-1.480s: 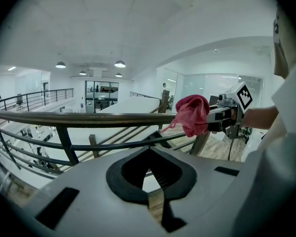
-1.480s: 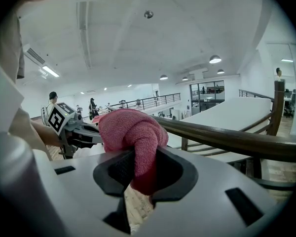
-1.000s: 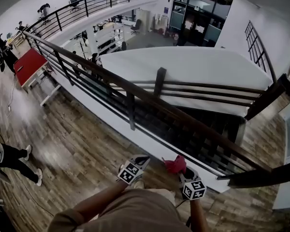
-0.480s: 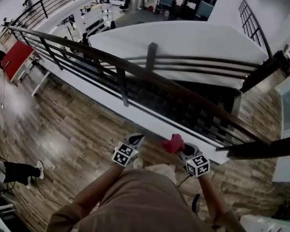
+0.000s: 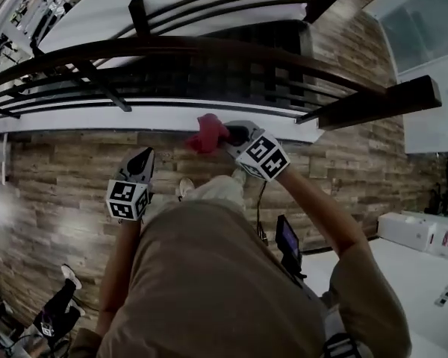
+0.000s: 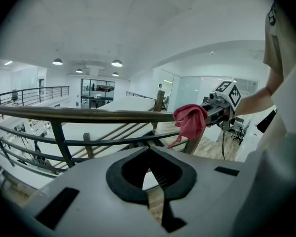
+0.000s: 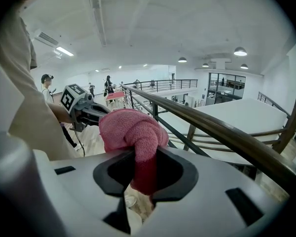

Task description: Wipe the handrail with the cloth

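The cloth (image 7: pixel 133 132) is bunching up out of my right hand-held gripper (image 7: pixel 144 177), whose jaws are clamping on its lower fold. I am holding it on my side of the handrail (image 5: pixel 209 47), near it; the right gripper view is showing a gap between the two. From my head, the dark rail is curving across the top, the stairwell (image 5: pixel 231 73) is dropping beyond it, and the plank floor (image 5: pixel 60 170) is spreading open to my left. My left hand-held gripper (image 5: pixel 142 159) is hovering farther back from the rail, jaws together on nothing. Only its view is showing the cloth level with the rail's top; only the right one is showing the long bare run of rail ahead.
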A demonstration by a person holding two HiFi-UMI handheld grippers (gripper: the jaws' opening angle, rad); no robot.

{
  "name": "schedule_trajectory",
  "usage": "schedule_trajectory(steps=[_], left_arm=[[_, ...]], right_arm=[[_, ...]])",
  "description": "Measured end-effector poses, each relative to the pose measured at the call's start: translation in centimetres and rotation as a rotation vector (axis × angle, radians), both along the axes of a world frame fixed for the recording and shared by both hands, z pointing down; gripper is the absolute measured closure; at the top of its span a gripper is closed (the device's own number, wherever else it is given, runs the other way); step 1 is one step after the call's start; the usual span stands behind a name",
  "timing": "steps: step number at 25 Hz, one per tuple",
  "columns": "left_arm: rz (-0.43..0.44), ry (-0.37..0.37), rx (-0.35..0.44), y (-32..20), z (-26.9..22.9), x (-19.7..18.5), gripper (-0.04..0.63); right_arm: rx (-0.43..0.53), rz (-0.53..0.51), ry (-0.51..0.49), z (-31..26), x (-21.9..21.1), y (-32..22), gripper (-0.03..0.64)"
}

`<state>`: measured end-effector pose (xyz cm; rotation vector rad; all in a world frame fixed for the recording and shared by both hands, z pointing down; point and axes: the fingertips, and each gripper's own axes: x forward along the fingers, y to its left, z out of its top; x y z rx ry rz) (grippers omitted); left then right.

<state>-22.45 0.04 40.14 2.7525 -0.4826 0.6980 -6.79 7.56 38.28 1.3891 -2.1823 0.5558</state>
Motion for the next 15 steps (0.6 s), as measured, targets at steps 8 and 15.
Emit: schedule_trajectory(steps=[8, 15], left_arm=[[0.028, -0.005, -0.005, 0.9, 0.3, 0.3, 0.578], [0.035, -0.008, -0.007, 0.9, 0.5, -0.6, 0.578]], right_arm=[[0.025, 0.035, 0.082, -0.5, 0.6, 0.3, 0.52], [0.025, 0.051, 0.066, -0.3, -1.1, 0.9, 0.522]])
